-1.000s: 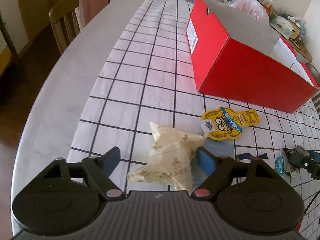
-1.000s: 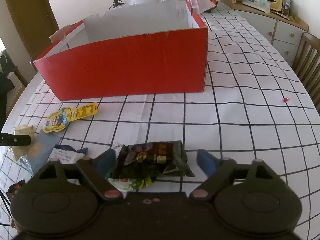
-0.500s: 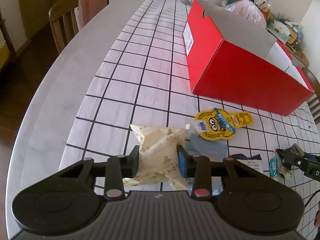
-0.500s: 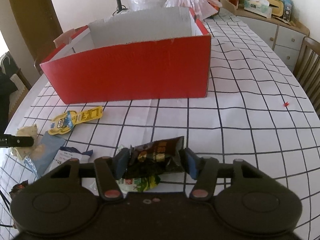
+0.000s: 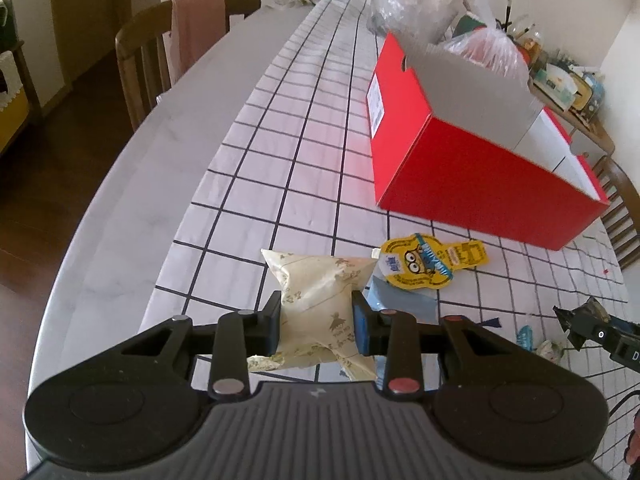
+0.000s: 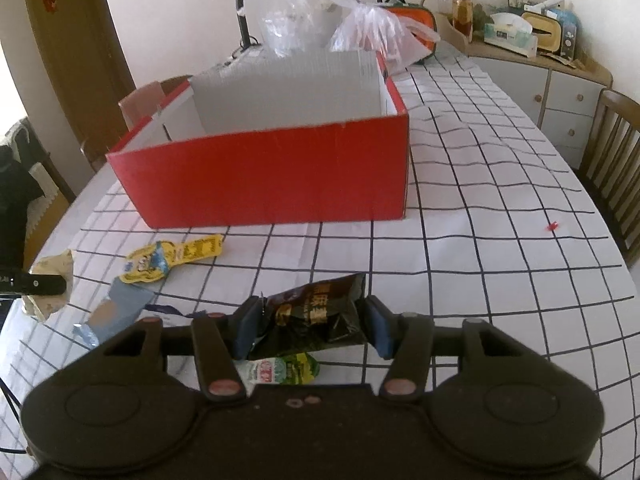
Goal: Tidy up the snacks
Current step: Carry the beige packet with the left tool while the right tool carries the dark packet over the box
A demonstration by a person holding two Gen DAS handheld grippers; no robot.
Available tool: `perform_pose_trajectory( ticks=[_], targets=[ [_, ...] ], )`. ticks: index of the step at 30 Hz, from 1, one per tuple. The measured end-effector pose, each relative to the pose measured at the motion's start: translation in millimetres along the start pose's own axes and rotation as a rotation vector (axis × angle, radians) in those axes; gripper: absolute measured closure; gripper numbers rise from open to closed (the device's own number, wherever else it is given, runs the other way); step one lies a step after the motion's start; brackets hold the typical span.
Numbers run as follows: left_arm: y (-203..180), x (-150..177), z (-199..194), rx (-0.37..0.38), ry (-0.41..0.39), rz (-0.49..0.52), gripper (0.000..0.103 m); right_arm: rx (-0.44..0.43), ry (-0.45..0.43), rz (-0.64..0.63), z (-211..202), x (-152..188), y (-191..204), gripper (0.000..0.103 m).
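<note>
The left gripper point(image 5: 316, 322) pinches a cream snack packet point(image 5: 316, 300) between its two fingers, the packet bulging above and below the pads, near the worktop's near left edge; the right gripper point(image 6: 310, 326) is pressed onto a dark brown snack packet point(image 6: 316, 316), crumpled between its fingers, with a small green-and-white packet point(image 6: 280, 370) lying just below it; whether either held packet is clear of the cloth cannot be told.

Just beyond the cream packet lies a flat blue-grey sachet point(image 5: 400, 300), and touching or just beside its far edge a yellow cartoon-faced packet point(image 5: 428, 262); in the right wrist view the same yellow packet point(image 6: 172, 258) lies left of the dark packet, with the blue-grey sachet point(image 6: 116, 310) nearer the left edge.

An open red box point(image 6: 272, 180) stands on the checked cloth point(image 6: 480, 240) towards the middle of the worktop, its white inside showing; from the left wrist it sits well beyond the yellow packet, towards the right side; clear plastic bags point(image 6: 360, 28) stand behind the box at the far end; a wooden chair point(image 5: 160, 52) with a pink cloth over its back stands at the worktop's left edge.
</note>
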State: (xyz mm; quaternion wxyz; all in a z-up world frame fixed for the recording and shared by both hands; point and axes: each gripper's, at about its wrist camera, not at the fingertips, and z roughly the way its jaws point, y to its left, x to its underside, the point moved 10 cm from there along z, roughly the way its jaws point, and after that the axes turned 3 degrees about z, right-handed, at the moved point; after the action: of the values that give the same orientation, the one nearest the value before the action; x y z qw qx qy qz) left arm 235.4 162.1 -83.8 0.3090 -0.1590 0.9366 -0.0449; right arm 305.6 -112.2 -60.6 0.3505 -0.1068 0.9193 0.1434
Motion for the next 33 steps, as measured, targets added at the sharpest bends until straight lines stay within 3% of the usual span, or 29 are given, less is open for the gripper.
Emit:
perform_pose_trajectory(
  ticks=[17, 23, 33],
  targets=[
    [-59, -9, -76, 0.055, -0.09, 0.093, 0.069, -0.077, -0.131, -0.021, -78, -21, 4, 0.048],
    [-86, -24, -97, 0.068, -0.125, 0.136, 0.069, -0.071, -0.195, -0.052, -99, -48, 8, 0.048],
    [-130, -79, -121, 0.063, -0.21, 0.183, 0.069, -0.044, -0.283, -0.087, -113, -109, 14, 0.048]
  ],
)
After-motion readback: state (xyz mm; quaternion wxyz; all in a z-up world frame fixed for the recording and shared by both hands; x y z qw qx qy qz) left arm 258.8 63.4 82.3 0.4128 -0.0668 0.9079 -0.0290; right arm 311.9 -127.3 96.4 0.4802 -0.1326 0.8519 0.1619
